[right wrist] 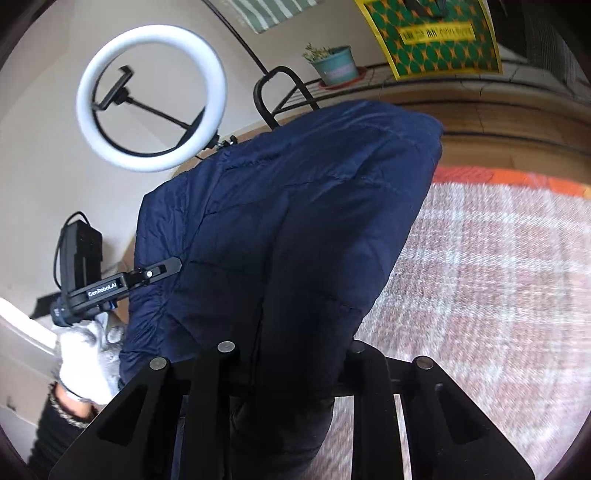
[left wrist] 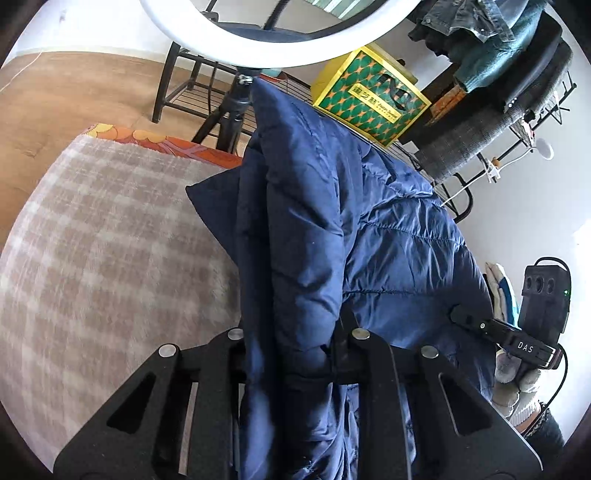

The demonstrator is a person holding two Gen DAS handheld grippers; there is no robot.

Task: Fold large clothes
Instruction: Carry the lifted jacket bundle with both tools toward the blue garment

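Observation:
A navy quilted puffer jacket hangs lifted above a pink-and-white checked blanket. In the left wrist view my left gripper is shut on a thick fold of the jacket, which hides its fingertips. At the right of that view my right gripper pinches the jacket's other edge, held by a gloved hand. In the right wrist view the jacket bulges up out of my right gripper, shut on it. My left gripper bites the far edge there.
A ring light on a tripod stands beyond the blanket's far edge. Behind it are a black wire rack, a green-and-yellow box, a potted plant and a pile of clothes. Wooden floor lies to the left.

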